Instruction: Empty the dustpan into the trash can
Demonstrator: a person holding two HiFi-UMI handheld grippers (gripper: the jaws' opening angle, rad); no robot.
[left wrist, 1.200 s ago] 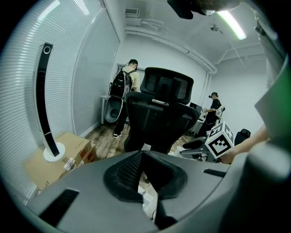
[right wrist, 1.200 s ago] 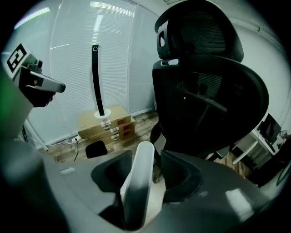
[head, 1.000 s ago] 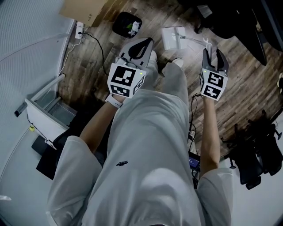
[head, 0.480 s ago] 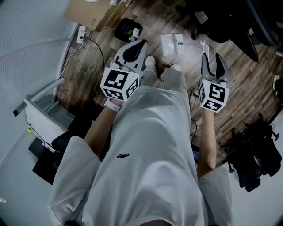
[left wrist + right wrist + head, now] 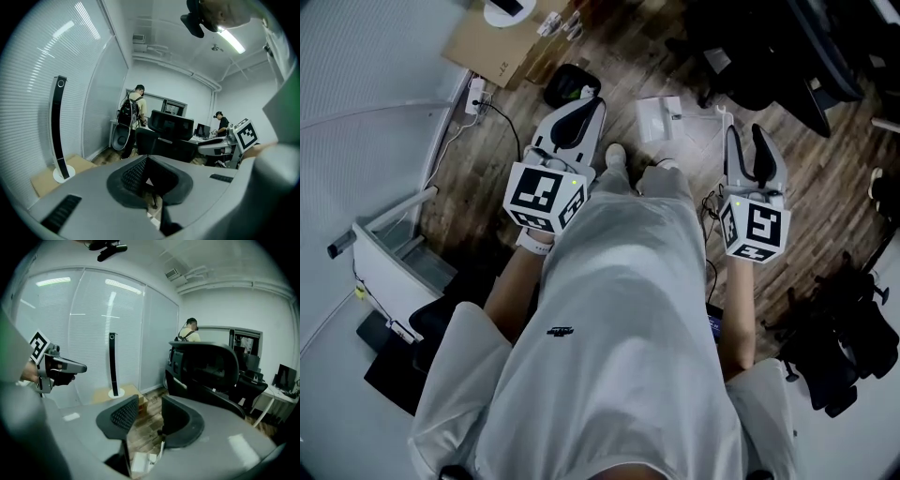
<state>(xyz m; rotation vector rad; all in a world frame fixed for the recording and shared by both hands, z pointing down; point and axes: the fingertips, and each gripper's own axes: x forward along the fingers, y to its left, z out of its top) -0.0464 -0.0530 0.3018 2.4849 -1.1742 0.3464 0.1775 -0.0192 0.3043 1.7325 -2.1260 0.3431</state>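
1. The trash can point(image 5: 570, 82), small and black with white scraps inside, stands on the wooden floor point(image 5: 487, 159).
2. The dustpan point(image 5: 659, 94), white, lies on the floor just to the right of the trash can in the head view. It is apart from the can, and neither gripper touches it.
3. The left gripper point(image 5: 592, 103) is held up in front of the person, its tips showing just below and to the right of the trash can. Its fingers are pressed together with nothing between them.
4. The right gripper point(image 5: 742, 136) is farther to the right of the trash can, beyond the dustpan. Its fingers stand apart and have just been closing, with nothing between them.
5. A cardboard sheet point(image 5: 487, 47) lies to the upper left of the trash can and bears the white round foot point(image 5: 508, 9) of a tall black pole.
6. A power strip point(image 5: 474, 92) lies to the left of the trash can, near it.
7. Black office chairs point(image 5: 769, 47) stand well to the right of the trash can.
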